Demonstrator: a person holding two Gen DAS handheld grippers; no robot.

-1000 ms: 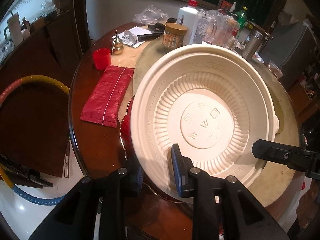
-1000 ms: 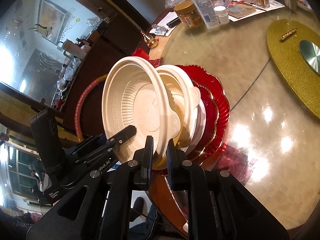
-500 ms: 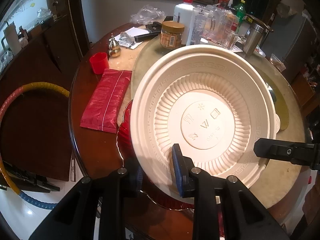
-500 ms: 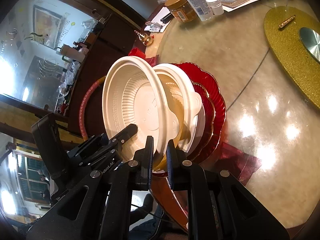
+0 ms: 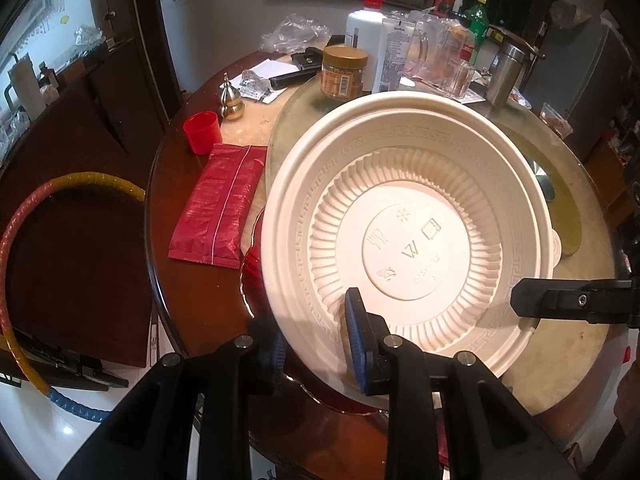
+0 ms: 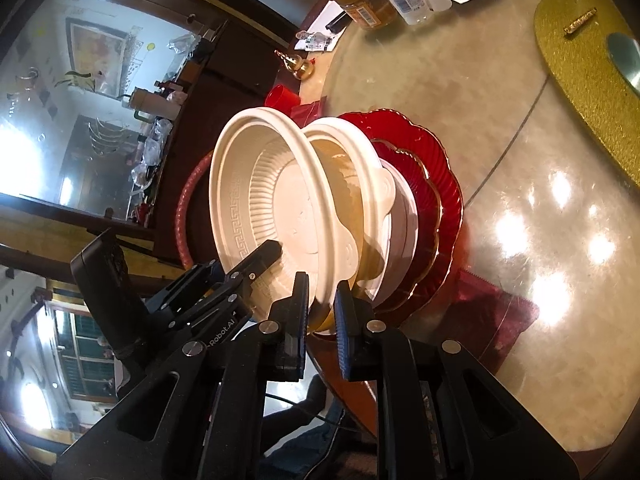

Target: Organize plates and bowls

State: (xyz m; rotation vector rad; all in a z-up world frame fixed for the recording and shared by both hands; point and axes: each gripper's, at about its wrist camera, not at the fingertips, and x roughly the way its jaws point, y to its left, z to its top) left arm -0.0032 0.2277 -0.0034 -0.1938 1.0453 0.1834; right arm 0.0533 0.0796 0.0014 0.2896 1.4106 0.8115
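Left wrist view: the left tongs (image 5: 314,344), jaws narrow, straddle the near rim of a cream plastic bowl (image 5: 404,236) at lower centre of the frame. One blue pad lies on the ribbed inner wall; the other sits behind the rim, and whether it presses there cannot be told. The bowl stands tilted on edge, its embossed base facing the camera, and fills the centre and right. Behind its lower left edge shows part of a red plate (image 5: 251,268) on the round worktop (image 5: 180,280). A red packet (image 5: 218,204) lies flat at centre left, with a red cup (image 5: 203,132) just above it and a brown jar (image 5: 344,72) at upper centre.

Right wrist view: the right tongs (image 6: 323,308), jaws nearly together, pinch the rim of the same bowl (image 6: 256,184) at lower centre. A second cream bowl (image 6: 360,168) nests directly behind it, backed by a white plate (image 6: 410,216) and two scalloped red plates (image 6: 440,184) resting on the worktop (image 6: 540,240). The left tongs (image 6: 256,260) enter from lower left.
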